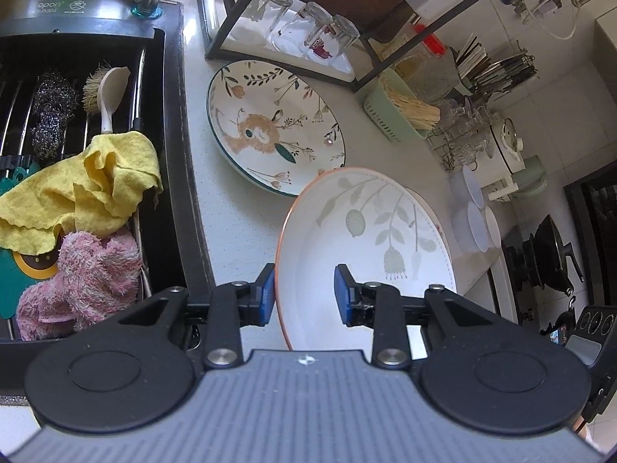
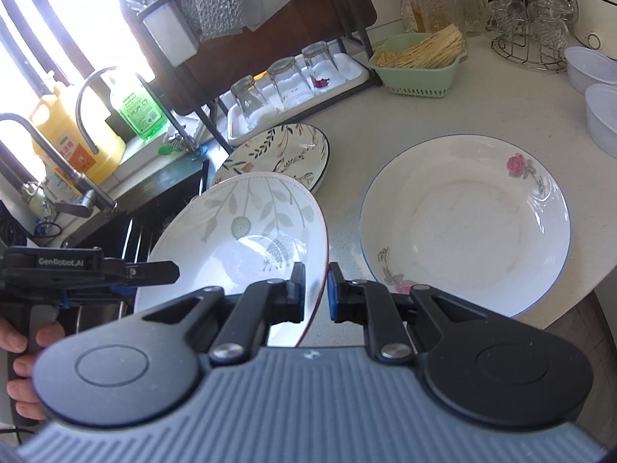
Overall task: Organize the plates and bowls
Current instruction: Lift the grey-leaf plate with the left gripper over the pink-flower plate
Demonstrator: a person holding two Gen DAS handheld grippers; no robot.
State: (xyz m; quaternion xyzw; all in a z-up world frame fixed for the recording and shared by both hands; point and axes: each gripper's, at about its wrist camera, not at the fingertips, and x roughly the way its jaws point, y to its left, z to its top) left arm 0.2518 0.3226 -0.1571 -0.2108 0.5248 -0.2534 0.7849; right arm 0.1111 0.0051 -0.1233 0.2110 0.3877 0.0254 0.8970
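A white leaf-patterned plate (image 1: 366, 231) (image 2: 239, 239) with an orange rim hangs tilted above the counter, held from both sides. My left gripper (image 1: 304, 293) is shut on its left rim, one blue pad outside the wall and one inside. From the right wrist view that same left gripper (image 2: 154, 276) shows at the plate's far edge. My right gripper (image 2: 315, 289) is shut on the near right rim. A deer-and-flower plate (image 1: 270, 123) (image 2: 285, 150) lies on the counter beyond. A white rose-patterned plate (image 2: 462, 227) lies to the right.
A black sink (image 1: 169, 154) with yellow and pink cloths lies left of the plates. A dark rack holding upturned glasses (image 2: 285, 77) stands behind them. A green chopstick basket (image 2: 416, 65), plastic containers (image 2: 601, 115) and a stove (image 1: 547, 258) are to the right. A hand (image 2: 23, 347) grips the left handle.
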